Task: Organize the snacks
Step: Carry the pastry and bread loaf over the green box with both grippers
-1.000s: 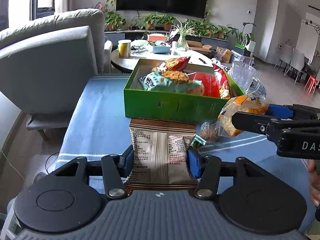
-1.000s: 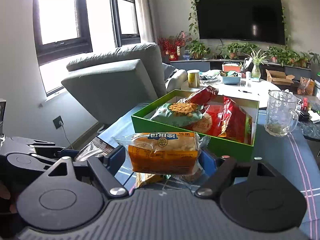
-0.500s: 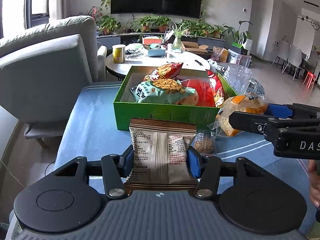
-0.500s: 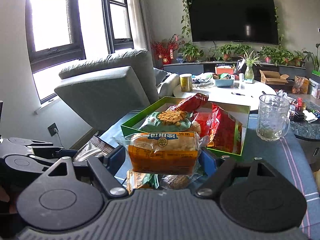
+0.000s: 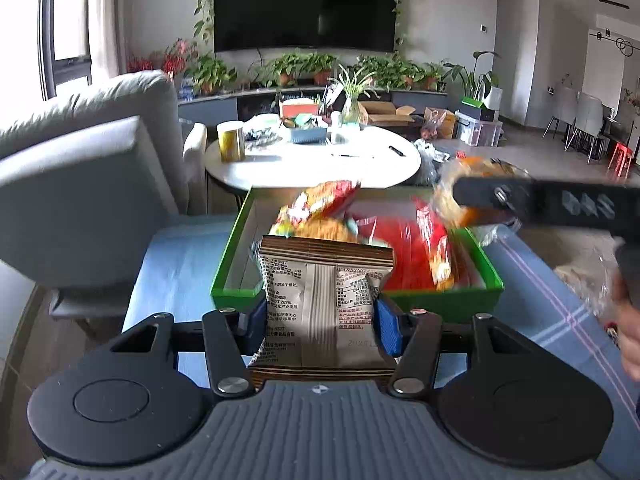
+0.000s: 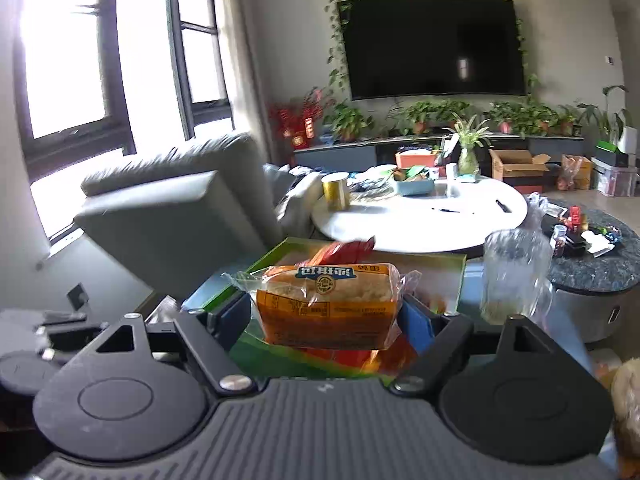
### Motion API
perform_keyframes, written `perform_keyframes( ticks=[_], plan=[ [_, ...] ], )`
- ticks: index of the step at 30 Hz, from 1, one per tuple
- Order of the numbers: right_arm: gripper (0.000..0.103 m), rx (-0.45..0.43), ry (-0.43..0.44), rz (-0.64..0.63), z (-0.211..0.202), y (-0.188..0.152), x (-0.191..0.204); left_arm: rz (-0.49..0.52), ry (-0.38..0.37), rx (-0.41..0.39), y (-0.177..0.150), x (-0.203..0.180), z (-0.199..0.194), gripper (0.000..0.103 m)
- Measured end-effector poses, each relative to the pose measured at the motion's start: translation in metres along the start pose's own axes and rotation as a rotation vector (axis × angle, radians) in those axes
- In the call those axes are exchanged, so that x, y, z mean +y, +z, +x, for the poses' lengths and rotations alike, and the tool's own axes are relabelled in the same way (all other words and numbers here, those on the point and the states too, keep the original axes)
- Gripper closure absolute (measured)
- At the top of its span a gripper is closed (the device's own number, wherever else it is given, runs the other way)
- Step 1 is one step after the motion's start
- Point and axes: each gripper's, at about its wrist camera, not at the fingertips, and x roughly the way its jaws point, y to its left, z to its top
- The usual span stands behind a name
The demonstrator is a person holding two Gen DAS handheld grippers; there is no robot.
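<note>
Brown snack packet (image 5: 324, 300) and orange bread pack (image 6: 328, 304) each sit clamped between jaws.

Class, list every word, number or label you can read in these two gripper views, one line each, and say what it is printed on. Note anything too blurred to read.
"WARNING", heading on the back of the beige packet held in the left gripper.
Beige packet, remaining print and a faint stamped date: too small to read.
Orange bread pack in the right gripper: blue banner and label text, not legible.
Right gripper's arm, white letters in the left view: blurred.
Red bags in the green box: blurred.
</note>
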Motion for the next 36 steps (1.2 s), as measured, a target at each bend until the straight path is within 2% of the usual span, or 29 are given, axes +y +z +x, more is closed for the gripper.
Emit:
perform_keyframes(
  ticks=[4,7,18,23,28,36],
  plan=[
    [0.018,0.009,-0.087,0.023,0.029,0.021,-0.013,0.013,-0.006,-0.014,0.013,-0.003,0.008,0.052],
    [0.018,0.017,-0.142,0.030,0.051,0.025,-0.021,0.018,-0.014,-0.011,0.015,-0.004,0.015,0.052],
    [0.018,0.072,-0.217,0.141,0.118,0.015,-0.045,0.009,-0.009,0.034,0.020,0.012,0.044,0.052],
    [0.018,0.079,-0.249,0.150,0.127,0.012,-0.041,0.010,-0.020,0.044,0.022,0.011,0.056,0.052],
    [0.018,0.048,-0.236,0.148,0.118,0.012,-0.042,-0.006,-0.033,0.036,0.032,0.010,0.068,0.052],
    [0.018,0.009,-0.194,0.187,0.082,0.023,-0.052,-0.054,-0.149,0.032,0.058,-0.015,0.107,0.052]
  ],
)
